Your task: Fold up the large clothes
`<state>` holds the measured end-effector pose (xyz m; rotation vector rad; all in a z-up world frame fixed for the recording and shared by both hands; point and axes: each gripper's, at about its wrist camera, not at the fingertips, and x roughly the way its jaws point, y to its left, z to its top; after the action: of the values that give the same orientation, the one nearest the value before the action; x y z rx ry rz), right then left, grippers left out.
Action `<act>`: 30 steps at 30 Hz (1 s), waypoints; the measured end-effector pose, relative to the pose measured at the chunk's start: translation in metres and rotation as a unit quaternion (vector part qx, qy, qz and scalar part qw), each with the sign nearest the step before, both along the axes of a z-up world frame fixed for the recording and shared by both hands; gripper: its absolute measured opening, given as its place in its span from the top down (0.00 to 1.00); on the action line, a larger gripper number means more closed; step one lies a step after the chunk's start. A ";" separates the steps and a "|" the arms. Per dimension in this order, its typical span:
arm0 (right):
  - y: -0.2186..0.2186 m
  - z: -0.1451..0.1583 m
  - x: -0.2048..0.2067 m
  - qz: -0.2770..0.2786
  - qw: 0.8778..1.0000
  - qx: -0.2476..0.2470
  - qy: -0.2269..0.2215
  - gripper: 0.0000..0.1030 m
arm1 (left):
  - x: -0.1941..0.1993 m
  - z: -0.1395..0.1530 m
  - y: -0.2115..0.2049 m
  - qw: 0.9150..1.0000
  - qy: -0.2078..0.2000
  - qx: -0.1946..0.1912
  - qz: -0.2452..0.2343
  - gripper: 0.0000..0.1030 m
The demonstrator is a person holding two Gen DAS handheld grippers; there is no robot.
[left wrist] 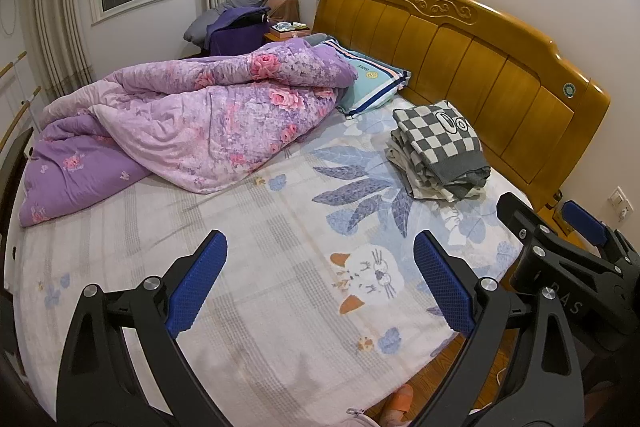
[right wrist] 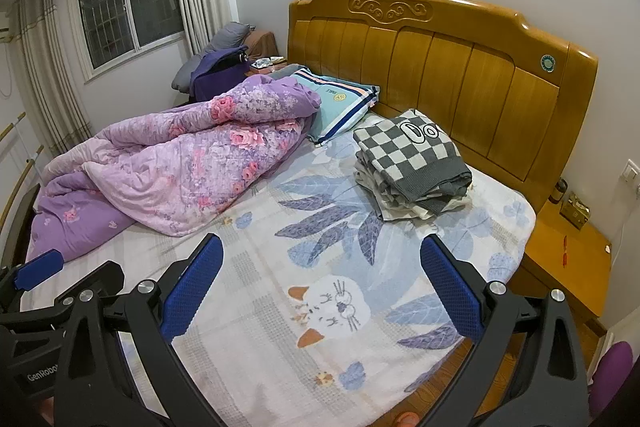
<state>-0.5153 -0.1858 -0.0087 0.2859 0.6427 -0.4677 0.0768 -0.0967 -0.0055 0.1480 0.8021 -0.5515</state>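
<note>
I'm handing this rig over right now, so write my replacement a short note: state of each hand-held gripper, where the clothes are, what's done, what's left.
Left hand-held gripper: open, empty, above the bed sheet.
Right hand-held gripper: open, empty, beside the left one over the same sheet.
Clothes: a folded stack with a checkered grey-and-white garment on top sits near the wooden headboard.
Done: that stack looks folded.
Left: no unfolded clothing shows on the sheet. The purple floral quilt lies bunched on the far side; whether it counts is unclear.

"GenRobot" on left claw [right wrist: 40,373]; "SMILE" on pillow [right wrist: 340,97]
</note>
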 end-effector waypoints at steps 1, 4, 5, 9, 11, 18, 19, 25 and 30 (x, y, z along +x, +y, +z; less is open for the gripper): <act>0.002 -0.001 -0.003 0.000 1.000 -0.001 0.002 0.07 | -0.001 -0.001 0.002 1.000 0.000 0.002 0.000 0.08; -0.001 -0.001 -0.002 0.000 1.000 0.000 0.003 0.07 | -0.001 -0.003 0.001 1.000 0.000 0.003 -0.002 0.08; -0.001 -0.001 -0.003 0.001 1.000 0.001 0.003 0.07 | -0.002 -0.004 0.004 1.000 0.002 0.001 -0.002 0.08; -0.001 0.000 -0.001 0.000 1.000 -0.001 0.004 0.07 | -0.004 -0.007 0.004 1.000 0.003 0.002 -0.005 0.08; 0.000 -0.001 -0.003 -0.001 1.000 -0.002 0.005 0.07 | -0.004 -0.006 0.003 1.000 0.002 0.003 -0.005 0.08; -0.005 -0.002 0.002 0.002 1.000 0.002 0.007 0.07 | -0.003 -0.005 0.002 1.000 0.002 0.004 -0.004 0.08; -0.005 -0.002 0.002 0.002 1.000 0.002 0.007 0.07 | -0.004 -0.006 0.003 1.000 0.002 0.004 -0.003 0.08; -0.004 -0.002 0.000 0.002 1.000 0.002 0.010 0.07 | -0.003 -0.005 0.002 1.000 0.004 0.007 -0.004 0.08; -0.010 -0.006 0.005 0.003 1.000 0.005 0.014 0.07 | -0.005 -0.017 0.003 1.000 0.023 0.010 -0.016 0.08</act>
<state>-0.5099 -0.1956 -0.0150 0.2878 0.6736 -0.4638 0.0721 -0.0933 -0.0224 0.1665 0.8516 -0.5790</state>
